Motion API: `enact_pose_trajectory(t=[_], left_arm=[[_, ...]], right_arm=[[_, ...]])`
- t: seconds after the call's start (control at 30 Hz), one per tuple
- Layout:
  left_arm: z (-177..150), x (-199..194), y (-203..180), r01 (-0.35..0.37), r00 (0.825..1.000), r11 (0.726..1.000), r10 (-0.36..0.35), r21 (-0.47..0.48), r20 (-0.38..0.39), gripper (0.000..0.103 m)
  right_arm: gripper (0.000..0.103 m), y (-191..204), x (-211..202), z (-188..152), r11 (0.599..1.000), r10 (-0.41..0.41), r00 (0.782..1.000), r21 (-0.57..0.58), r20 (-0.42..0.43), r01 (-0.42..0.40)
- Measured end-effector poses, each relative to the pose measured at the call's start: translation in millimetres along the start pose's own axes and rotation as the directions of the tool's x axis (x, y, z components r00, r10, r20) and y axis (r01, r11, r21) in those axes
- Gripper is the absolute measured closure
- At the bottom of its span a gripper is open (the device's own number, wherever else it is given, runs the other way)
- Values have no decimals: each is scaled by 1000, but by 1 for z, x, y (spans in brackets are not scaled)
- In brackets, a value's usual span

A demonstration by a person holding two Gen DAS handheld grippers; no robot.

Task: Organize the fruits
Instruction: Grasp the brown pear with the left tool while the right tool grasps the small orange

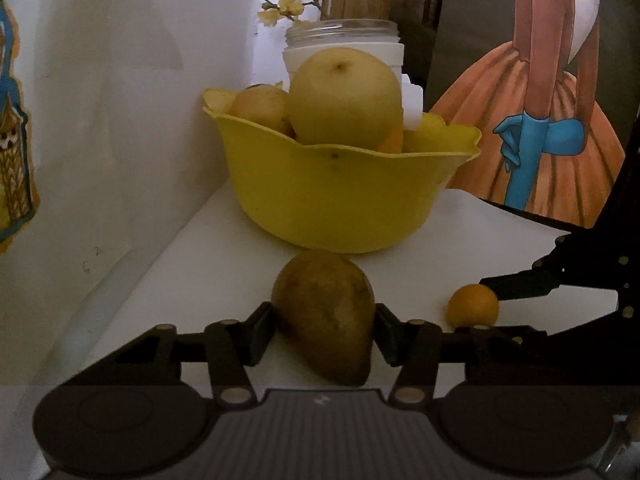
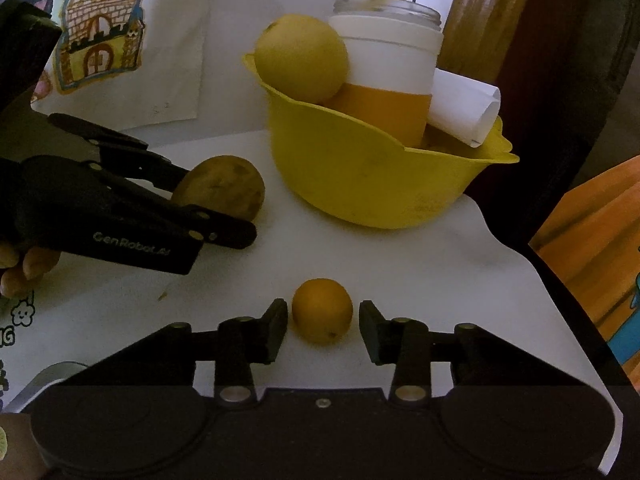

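Black fingers of the left hand-held gripper (image 1: 324, 330) press both sides of a brown, mottled pear (image 1: 326, 316), clamping it near the front of the white surface (image 1: 200, 248). The right hand-held gripper (image 2: 323, 330) is spread wide around a small orange (image 2: 322, 310), its pads just beside the fruit and not touching it.

Just beyond the pear stands a yellow bowl (image 1: 336, 196) with a wavy rim, directly ahead of both tools. A big yellow-green pear (image 1: 346, 98) sits piled on top, with a smaller fruit (image 1: 260, 106) to its left and a white jar (image 1: 344, 44) holding a flowering twig (image 1: 286, 6) behind. To the far right leans a painting of a woman in an orange skirt (image 1: 532, 128); a child's castle drawing (image 2: 100, 28) hangs on the left wall.

The brown pear is dull and speckled with a tapered end; the orange is round, smooth and bright.

The right wrist view shows the left tool from the side with its printed lettering and the person's fingertips (image 2: 24, 272) beneath, plus an orange-banded cup (image 2: 384, 92) and rolled white paper (image 2: 464, 108) in the bowl. The left wrist view shows the orange (image 1: 473, 306) to its right, beside a dark finger of the other tool.
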State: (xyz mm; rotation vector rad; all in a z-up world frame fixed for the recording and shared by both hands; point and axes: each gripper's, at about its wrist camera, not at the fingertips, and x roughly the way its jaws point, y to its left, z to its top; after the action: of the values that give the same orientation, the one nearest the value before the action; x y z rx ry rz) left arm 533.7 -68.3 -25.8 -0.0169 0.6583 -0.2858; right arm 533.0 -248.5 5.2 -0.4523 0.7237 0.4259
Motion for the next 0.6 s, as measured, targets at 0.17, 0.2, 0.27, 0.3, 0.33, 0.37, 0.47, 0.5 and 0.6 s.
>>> enact_pose_trajectory(t=[0.17,0.2,0.27,0.3,0.33,0.37,0.47,0.5,0.6], left_arm=[[-1,-2,1,1,1000,1000,-1,2,5,47],[-2,-3,0,1,1000,1000,-1,3,4,47],[-2,-4,1,11,1000,1000,-11,-1,4,47],[-3,-4,2,15,1000,1000,-15,-6,4,47],[-3,-5,3,18,1000,1000,-18,-11,3,47],[-4,-7,4,20,1000,1000,-20,-19,2,47],[-6,-12,4,32,999,999,-32,-31,-8,47],[-8,-14,4,36,999,999,-36,-32,-9,47],[-13,-22,3,50,999,998,-50,-40,-15,47]], right_arm=[[68,4,1,1,1000,-9,1000,-5,10,9],[69,6,1,1,1000,-15,1000,-9,12,15],[69,10,1,0,999,-20,1000,-27,16,21],[69,12,-1,0,999,-20,1000,-33,17,21],[69,14,-1,-1,999,-24,1000,-41,18,24],[69,16,-2,-2,998,-30,999,-50,19,31],[69,22,-9,-5,997,-38,999,-65,23,39],[69,23,-12,-6,997,-38,999,-65,28,40],[69,26,-23,-9,997,-39,998,-61,40,42]])
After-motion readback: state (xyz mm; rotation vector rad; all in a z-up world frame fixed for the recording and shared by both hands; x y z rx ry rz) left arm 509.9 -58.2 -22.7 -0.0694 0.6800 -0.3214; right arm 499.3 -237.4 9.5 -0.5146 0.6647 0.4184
